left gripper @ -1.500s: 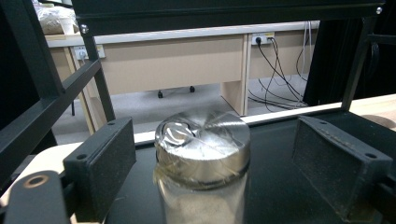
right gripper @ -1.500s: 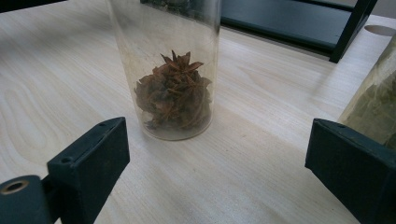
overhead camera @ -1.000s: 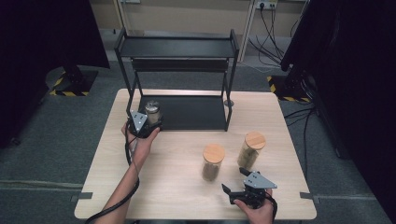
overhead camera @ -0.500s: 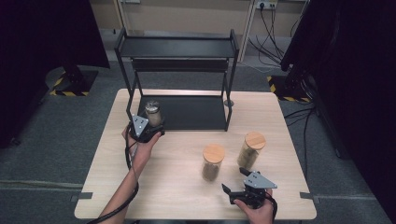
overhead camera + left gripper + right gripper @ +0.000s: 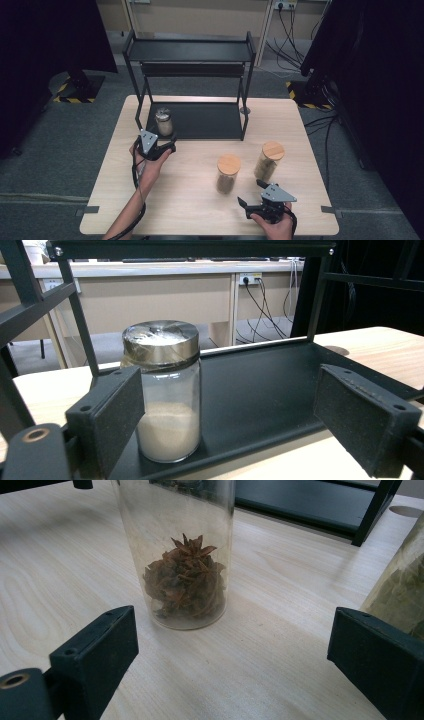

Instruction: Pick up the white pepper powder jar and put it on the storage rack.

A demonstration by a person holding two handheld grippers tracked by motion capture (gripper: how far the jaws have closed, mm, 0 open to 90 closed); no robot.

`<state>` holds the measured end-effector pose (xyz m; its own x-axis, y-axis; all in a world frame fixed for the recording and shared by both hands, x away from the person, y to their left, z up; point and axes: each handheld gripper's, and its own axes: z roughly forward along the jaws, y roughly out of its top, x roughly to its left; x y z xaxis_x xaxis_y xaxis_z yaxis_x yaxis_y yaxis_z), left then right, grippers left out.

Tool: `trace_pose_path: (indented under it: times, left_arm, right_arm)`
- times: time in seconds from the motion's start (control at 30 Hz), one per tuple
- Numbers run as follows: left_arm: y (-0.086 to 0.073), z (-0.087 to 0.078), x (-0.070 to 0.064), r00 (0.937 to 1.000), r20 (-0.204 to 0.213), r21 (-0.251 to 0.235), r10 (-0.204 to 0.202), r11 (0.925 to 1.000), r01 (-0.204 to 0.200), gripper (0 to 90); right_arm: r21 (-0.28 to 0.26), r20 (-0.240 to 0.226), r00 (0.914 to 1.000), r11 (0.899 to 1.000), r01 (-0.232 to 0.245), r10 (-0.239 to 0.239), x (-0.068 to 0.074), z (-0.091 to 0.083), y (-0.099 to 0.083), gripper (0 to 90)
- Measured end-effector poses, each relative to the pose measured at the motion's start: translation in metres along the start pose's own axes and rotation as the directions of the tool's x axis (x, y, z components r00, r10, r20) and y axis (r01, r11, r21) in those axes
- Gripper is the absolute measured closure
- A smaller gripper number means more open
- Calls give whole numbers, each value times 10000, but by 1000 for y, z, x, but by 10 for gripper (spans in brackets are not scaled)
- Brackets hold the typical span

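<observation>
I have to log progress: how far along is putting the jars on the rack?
Done: the metal-lidded jar stands on the rack's bottom tray. In hand: nothing; the left gripper and right gripper are open. Left: two wooden-lidded jars on the table.

Wooden table carries black rack (metal-lidded jar inside), two cork-lidded jars.

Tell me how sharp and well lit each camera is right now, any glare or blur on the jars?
High view: soft, dark at both sides, table evenly lit. Left gripper view: metal-lidded jar sharp, glare on its lid, jaw pads slightly blurred. Right gripper view: star anise jar fairly sharp, second jar cut off at the right edge and blurred.
</observation>
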<state>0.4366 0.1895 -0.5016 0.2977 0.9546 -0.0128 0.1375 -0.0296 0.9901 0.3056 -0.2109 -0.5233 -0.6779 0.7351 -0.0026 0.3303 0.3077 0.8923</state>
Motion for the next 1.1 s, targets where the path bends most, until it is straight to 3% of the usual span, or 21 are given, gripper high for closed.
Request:
trace_pose_path:
  times: [0.8,1.1]
  left_arm:
    - [-14,-27,-13,9976,688,375,105,9992,-131,128]
    - [-23,-36,-20,9950,988,581,-132,9983,74,128]
  right_arm:
    - [3,1,10000,10000,-10,10,0,0,0,59]
    - [8,8,10000,10000,-15,15,0,-1,0,59]
